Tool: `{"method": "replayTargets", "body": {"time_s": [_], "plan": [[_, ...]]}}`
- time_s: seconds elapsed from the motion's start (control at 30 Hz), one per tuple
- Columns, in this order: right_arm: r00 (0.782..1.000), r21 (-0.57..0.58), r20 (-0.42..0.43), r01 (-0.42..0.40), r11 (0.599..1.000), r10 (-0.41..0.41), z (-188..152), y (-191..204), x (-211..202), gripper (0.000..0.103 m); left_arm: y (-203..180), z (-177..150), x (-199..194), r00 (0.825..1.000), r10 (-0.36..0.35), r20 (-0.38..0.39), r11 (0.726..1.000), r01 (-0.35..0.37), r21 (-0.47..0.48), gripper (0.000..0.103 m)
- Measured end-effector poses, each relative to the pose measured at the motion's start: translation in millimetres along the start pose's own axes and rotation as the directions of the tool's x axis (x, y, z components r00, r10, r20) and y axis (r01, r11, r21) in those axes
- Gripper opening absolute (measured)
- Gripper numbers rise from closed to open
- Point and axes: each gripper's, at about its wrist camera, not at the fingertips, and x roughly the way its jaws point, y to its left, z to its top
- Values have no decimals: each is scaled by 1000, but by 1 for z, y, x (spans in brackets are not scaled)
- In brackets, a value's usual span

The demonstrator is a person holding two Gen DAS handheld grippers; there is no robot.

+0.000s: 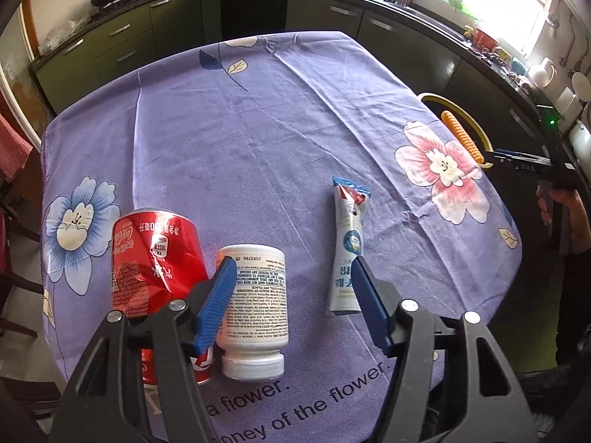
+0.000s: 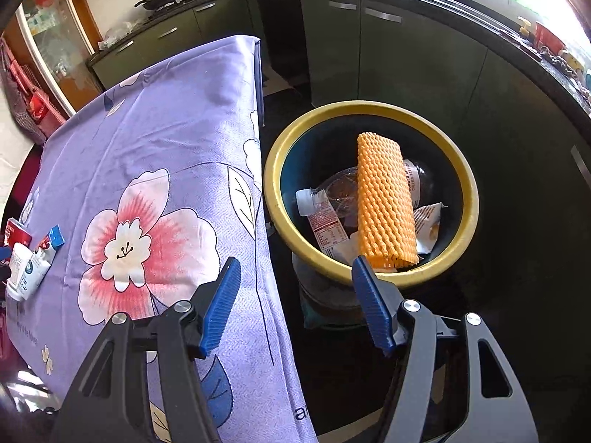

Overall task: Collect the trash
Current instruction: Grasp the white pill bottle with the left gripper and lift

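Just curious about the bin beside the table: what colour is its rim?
Yellow rim, around a dark inside; the right wrist view shows it best.

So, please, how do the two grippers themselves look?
The left gripper and the right gripper look alike: black angular frames with cut-out holes, silver round pivot bolts, and two blue ribbed fingers. No cables show.

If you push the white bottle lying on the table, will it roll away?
Probably. The white bottle is round and lies on its side, so a sideways nudge should roll it. The red can beside it might stop it. It looks like light plastic.
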Motion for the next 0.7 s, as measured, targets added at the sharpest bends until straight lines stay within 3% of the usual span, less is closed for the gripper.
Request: {"method": "replayTargets", "body": {"time_s": [0.5,0.7], "plan": [[999,-28,-36,-35,999,34,-1,14,19,62,3,-2,9,996,77,-43,997,-76,16,58],[999,-26,-40,-36,999,35,0,13,21,62,4,-5,17,996,52,-66,999,-51,14,54]]}}
